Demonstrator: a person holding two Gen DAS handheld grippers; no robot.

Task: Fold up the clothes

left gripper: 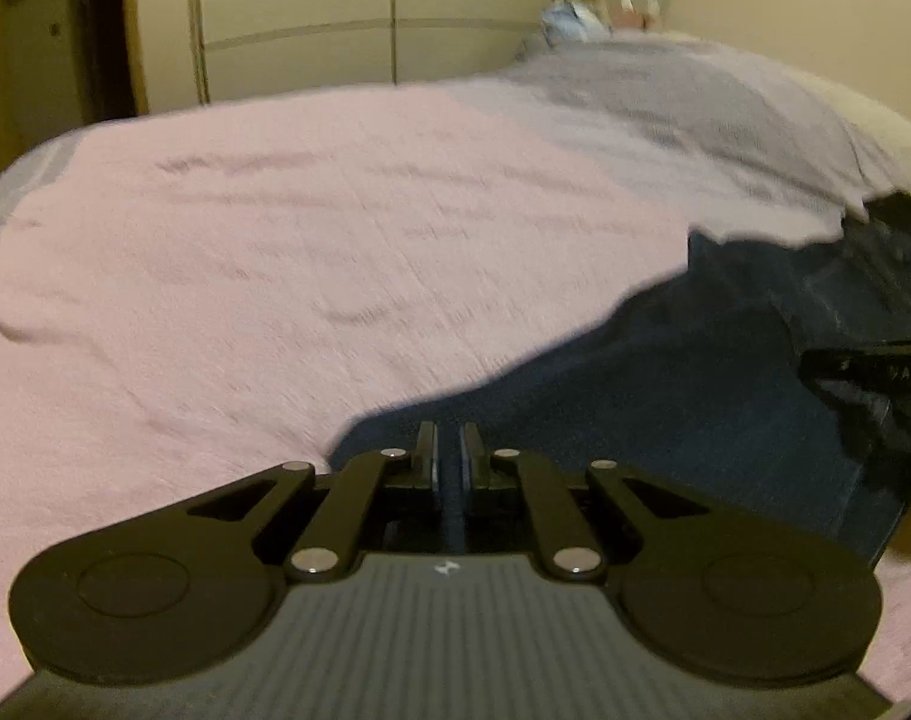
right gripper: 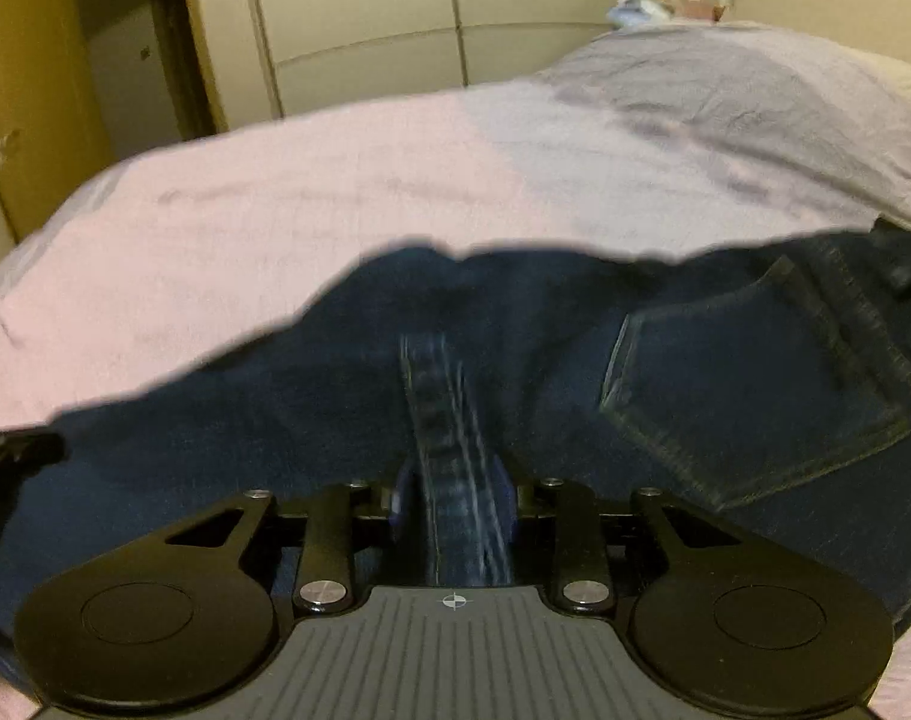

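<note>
Blurred jeans point(right gripper: 455, 480) hide right gripper point(right gripper: 452, 498) fingers point(right gripper: 506, 486).

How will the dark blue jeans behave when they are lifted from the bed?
The jeans will probably sag and drape, since they already lie in soft folds on the pink bedspread. The thick stitched seam and back pocket suggest rather heavy, non-slippery denim.

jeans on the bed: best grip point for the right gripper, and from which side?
Grip the thick stitched seam ridge of the jeans, from the near edge, fingers straddling it. It stands raised and runs straight away from the right gripper, left of the back pocket.
</note>
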